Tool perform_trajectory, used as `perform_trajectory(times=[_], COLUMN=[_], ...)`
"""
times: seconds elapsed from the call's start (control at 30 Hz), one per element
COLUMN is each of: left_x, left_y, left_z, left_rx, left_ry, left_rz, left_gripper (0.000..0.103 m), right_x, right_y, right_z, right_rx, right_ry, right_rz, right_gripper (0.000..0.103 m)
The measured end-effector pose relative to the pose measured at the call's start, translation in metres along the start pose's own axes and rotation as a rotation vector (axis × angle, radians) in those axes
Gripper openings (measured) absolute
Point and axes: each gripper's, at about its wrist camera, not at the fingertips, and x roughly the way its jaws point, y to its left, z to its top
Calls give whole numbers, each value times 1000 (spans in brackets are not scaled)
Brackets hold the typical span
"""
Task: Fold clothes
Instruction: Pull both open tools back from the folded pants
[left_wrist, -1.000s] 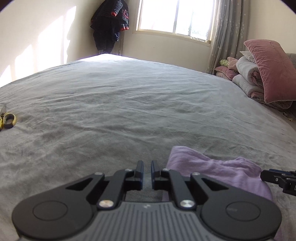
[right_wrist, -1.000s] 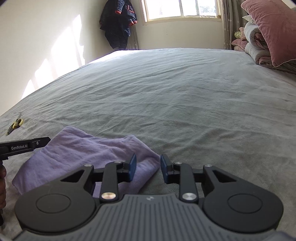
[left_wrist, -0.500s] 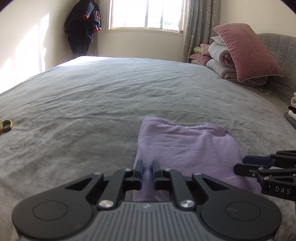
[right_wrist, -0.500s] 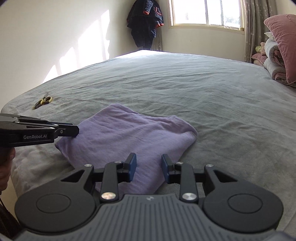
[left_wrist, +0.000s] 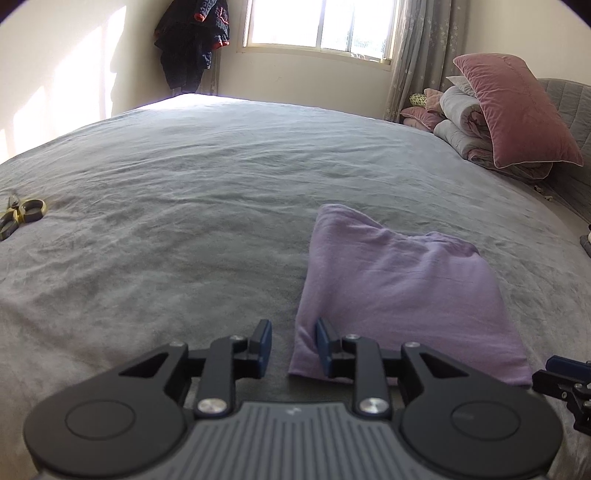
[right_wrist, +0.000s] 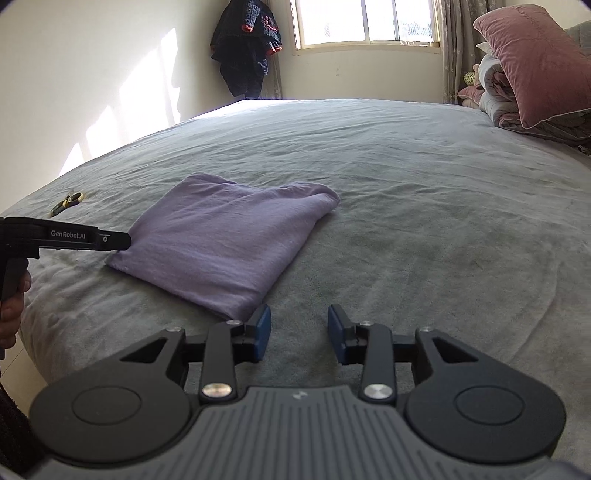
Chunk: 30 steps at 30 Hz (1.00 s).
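A lilac cloth (left_wrist: 399, 295) (right_wrist: 229, 240) lies folded flat on the grey bedspread (left_wrist: 184, 184) (right_wrist: 424, 203). In the left wrist view my left gripper (left_wrist: 294, 343) has its jaws opening at the cloth's near left corner. The cloth's edge lies between the pads, and they do not press on it. From the right wrist view, the left gripper (right_wrist: 114, 240) tip sits at that same corner. My right gripper (right_wrist: 299, 325) is opening over bare bedspread, just right of the cloth's near corner. The right gripper (left_wrist: 561, 373) also shows at the picture's right edge.
Yellow-handled scissors (left_wrist: 22, 216) (right_wrist: 68, 202) lie at the bed's left side. Pink pillows and rolled quilts (left_wrist: 517, 114) (right_wrist: 535, 62) are stacked at the far right. Dark clothing (left_wrist: 192, 44) hangs in the corner by the window. A hand (right_wrist: 14, 302) holds the left gripper's handle.
Both grippers' jaws have spread wider. The left one no longer pinches the cloth's corner, and the right one has slid off the cloth to its right. The cloth lies flatter.
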Motion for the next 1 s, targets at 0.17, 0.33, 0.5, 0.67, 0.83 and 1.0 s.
perform_trajectory(times=[0.17,0.33,0.5,0.67,0.83,1.0], left_x=[-4,-6,-7,-7,-4,-2], left_y=[10,27,40,40,49,52], left_z=[-3,-2,1,4,5,5], left_rx=[-8,-90,-170,-174,-237,-276], left_ry=[9,25,27,15,38,43], left_rz=[18,39,30,50,6,-21], left_gripper=[31,31,46,81,97,102], right_x=[-9,-16,-16,-11,-6,-4], right_y=[2,3,5,4,0,-9], right_z=[2,1,2,-1,-7,-9], right_rx=[-11,-13,-20,-27,-23,31], right_ry=[17,26,38,65,77,92], right_rz=[-37,-70,-95,-111,-133,-126], right_gripper=[41,53,68,76,94,103])
